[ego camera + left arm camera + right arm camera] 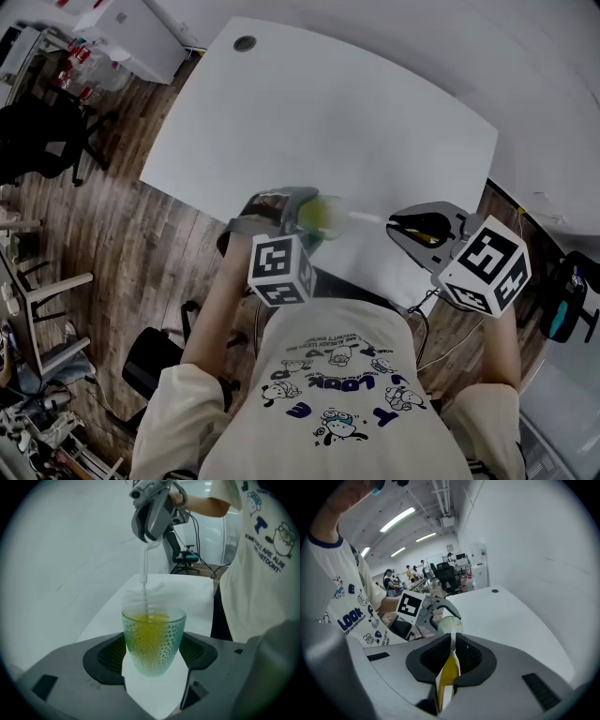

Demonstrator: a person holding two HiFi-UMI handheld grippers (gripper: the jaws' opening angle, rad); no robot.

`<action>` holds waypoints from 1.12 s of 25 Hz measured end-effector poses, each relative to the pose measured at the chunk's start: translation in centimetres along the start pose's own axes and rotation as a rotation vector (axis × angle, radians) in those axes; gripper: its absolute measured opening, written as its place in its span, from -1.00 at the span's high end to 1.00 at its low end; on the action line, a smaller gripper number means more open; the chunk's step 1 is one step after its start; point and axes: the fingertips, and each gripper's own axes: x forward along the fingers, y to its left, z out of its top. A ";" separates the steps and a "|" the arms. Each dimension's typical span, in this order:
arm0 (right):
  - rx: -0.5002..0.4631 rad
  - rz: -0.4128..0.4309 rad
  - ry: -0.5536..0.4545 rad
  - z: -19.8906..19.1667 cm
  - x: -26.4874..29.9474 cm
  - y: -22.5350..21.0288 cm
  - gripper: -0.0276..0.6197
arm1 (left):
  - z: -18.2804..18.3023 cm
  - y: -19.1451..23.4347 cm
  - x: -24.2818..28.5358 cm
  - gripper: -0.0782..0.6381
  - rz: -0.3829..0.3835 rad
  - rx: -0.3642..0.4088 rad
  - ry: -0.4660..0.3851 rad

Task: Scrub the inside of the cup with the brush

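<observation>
Both grippers are held up in front of the person's chest, over the near edge of the white table (375, 122). The left gripper (298, 217) points across at the right gripper (398, 225), and that 1 points straight back.

The cup (153, 641) is see-through teal with a honeycomb pattern, and yellow shows through its wall. The brush (144, 573) has its bristles right at the rim, with the stem dipping into the mouth.

The left pads (110, 656) pinch the cup from its 2 sides. The right pads (433, 656) are squeezed on the brush's yellow handle. Its white stem runs out past the fingertips to the cup.
</observation>
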 end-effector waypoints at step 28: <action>-0.066 -0.019 -0.016 0.7 0.7 2.6 0.77 | -0.7 1.5 0.2 -0.21 -0.071 -0.181 -0.018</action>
